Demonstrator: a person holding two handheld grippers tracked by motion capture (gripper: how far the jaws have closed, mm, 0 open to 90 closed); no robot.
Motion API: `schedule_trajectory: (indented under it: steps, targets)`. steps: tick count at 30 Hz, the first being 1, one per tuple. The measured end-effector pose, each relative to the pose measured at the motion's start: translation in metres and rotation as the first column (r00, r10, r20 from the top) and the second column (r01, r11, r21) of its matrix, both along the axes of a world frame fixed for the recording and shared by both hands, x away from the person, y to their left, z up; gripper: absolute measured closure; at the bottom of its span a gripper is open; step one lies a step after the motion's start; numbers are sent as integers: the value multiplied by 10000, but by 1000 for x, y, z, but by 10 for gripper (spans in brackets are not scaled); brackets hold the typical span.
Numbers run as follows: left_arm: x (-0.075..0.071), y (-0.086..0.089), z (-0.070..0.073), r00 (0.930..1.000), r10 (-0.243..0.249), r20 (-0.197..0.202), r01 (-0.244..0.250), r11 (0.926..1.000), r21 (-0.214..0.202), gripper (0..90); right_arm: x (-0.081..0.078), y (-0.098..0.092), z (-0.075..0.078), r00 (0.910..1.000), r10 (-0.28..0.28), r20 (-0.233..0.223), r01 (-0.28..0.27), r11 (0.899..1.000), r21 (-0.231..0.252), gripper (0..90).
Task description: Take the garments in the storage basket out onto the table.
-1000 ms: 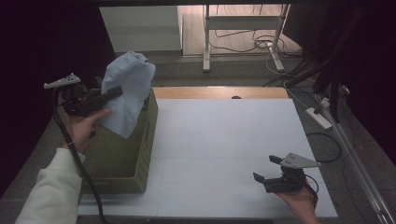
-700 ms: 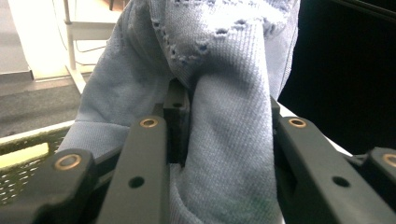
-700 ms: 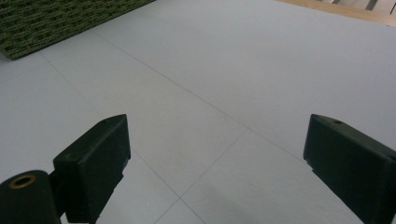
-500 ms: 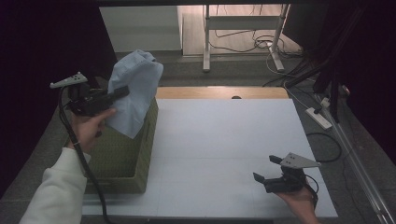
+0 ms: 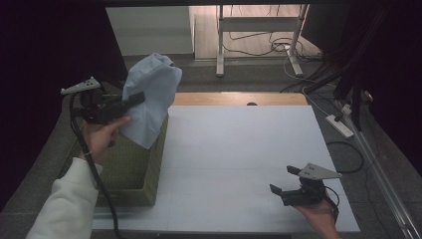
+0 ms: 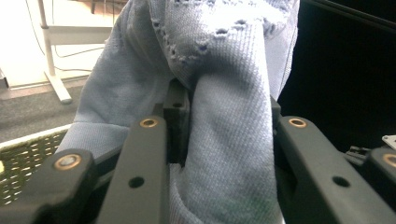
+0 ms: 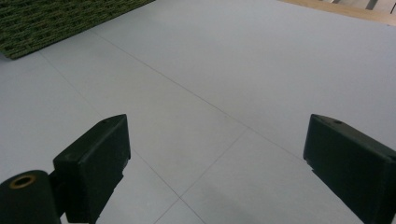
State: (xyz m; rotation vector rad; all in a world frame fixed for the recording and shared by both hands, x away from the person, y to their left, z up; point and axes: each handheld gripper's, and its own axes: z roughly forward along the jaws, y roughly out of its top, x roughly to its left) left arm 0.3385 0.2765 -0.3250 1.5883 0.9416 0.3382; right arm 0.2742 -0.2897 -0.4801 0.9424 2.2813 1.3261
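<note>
A pale blue knitted garment (image 5: 152, 97) hangs in the air above the green woven basket (image 5: 152, 164) at the table's left edge. My left gripper (image 5: 137, 99) is shut on a thick fold of it, and the cloth drapes down over the basket's rim. In the left gripper view the blue knit (image 6: 229, 140) is bunched between the two black jaws. My right gripper (image 5: 283, 181) rests low on the white table near the front right, open with nothing between its fingers (image 7: 95, 163).
The white table top (image 5: 239, 149) stretches from the basket to the right edge. A wooden strip (image 5: 234, 98) runs along the far edge. Beyond it are a desk frame (image 5: 259, 40) and cables on the floor.
My left gripper has carried the blue garment up and toward the right over the basket. The right gripper has stayed put.
</note>
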Motion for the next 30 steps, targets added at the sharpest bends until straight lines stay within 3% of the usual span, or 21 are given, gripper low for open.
schedule_trajectory:
  steps: [30]
  targets:
    - [4, -30, 2, 9968, -801, 39, 801, 9966, -189, 677, 0, 0, -1, 10000, 7, -1, -7, 10000, -37, 77]
